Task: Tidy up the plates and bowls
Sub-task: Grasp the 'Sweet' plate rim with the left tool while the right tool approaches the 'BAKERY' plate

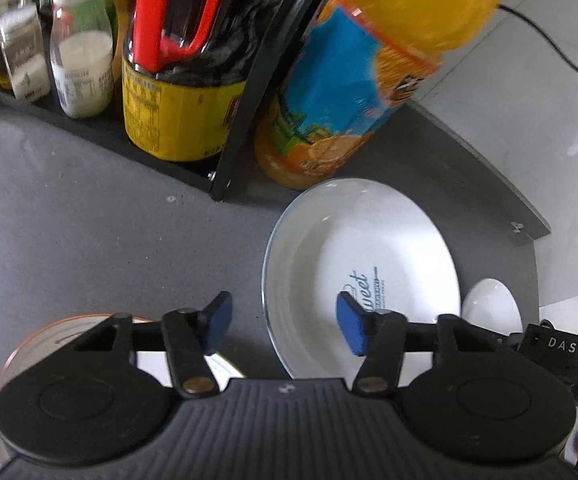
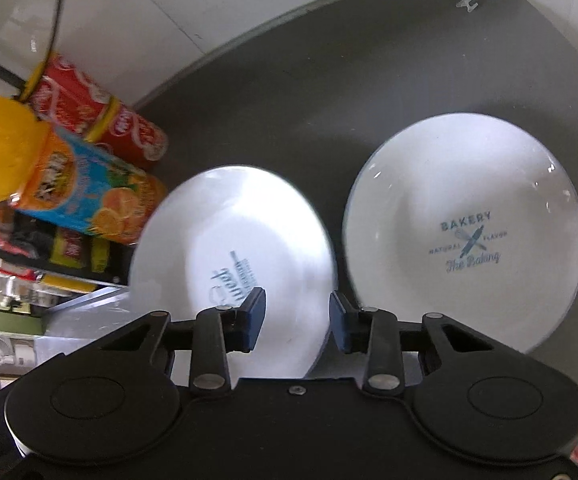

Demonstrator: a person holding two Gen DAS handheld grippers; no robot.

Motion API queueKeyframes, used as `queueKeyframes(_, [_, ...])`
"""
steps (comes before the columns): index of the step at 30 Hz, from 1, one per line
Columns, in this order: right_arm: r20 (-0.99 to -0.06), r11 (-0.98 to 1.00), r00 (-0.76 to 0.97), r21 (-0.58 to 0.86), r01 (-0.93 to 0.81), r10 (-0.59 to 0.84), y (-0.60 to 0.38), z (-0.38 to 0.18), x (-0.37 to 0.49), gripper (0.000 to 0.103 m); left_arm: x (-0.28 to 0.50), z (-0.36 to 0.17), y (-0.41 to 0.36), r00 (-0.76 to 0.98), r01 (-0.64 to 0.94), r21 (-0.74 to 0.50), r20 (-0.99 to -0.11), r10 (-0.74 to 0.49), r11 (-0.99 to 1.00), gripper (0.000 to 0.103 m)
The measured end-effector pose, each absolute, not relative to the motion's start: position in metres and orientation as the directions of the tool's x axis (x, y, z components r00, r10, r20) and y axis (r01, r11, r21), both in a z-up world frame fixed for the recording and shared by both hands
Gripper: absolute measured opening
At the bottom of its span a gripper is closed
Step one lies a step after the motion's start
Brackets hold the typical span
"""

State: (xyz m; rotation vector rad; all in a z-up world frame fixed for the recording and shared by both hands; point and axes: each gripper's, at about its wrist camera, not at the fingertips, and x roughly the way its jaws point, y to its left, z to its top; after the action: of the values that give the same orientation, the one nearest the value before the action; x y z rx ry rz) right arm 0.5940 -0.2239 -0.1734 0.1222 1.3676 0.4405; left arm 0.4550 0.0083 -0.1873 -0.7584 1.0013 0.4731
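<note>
A white plate printed "Sweet" (image 1: pixel 363 256) lies on the dark grey table (image 1: pixel 89 240). My left gripper (image 1: pixel 285 326) is open, and the plate's left rim sits between its blue pads (image 1: pixel 351 328). In the right wrist view the same plate (image 2: pixel 229 236) looks blurred, with its right rim between the fingers of my open right gripper (image 2: pixel 297 320). Right of it lies a white "Bakery" plate (image 2: pixel 465 232). An orange-rimmed dish (image 1: pixel 45 340) is mostly hidden under the left gripper. Another white dish (image 1: pixel 489 304) shows at the right, partly hidden.
A black rack (image 1: pixel 245 92) holds a dark sauce bottle (image 1: pixel 181 92) and white jars (image 1: pixel 83 60). Beside it stands an orange juice bottle (image 1: pixel 349 92), also seen from the right wrist (image 2: pixel 73 188), next to red cans (image 2: pixel 101 116). The table edge (image 1: pixel 505 184) curves at the right, with white floor beyond.
</note>
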Motion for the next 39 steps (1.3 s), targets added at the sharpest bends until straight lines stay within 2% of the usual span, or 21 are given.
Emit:
queueKeyframes(6, [-0.929,0.914,0.112,0.315,-0.255,0.352,-0.216,-0.185,0.611,0.028,0.463,-0.207,0.016,0.46,-0.701,-0.359,-0.888,0.006,0.617,0.037])
queueKeyframes(10, [-0.937,0.916,0.104,0.295,-0.274,0.333,-0.212,-0.189,0.618,0.027,0.468,-0.217,0.02,0.445,-0.724,-0.357,-0.896,0.004,0.59,0.026])
queueKeyframes(13, [-0.941,0.913,0.091,0.288,-0.289,0.326,-0.207,-0.193,0.622,0.027,0.47,-0.224,0.024,0.437,-0.74,-0.357,-0.9,0.004,0.57,0.021])
queueKeyframes(18, [-0.949,0.91,0.058,0.277,-0.308,0.308,-0.199,-0.207,0.629,0.026,0.474,-0.232,0.027,0.434,-0.751,-0.364,-0.901,-0.003,0.55,0.017])
queueKeyframes(25, [-0.955,0.898,0.065,0.248,-0.363,0.29,-0.187,-0.217,0.635,0.018,0.478,-0.235,0.027,0.443,-0.754,-0.379,-0.896,-0.011,0.537,0.012])
queueKeyframes(39, [-0.927,0.849,0.098,0.285,-0.446,0.363,-0.194,-0.193,0.624,0.01,0.467,-0.211,0.024,0.469,-0.754,-0.384,-0.883,0.026,0.532,0.011])
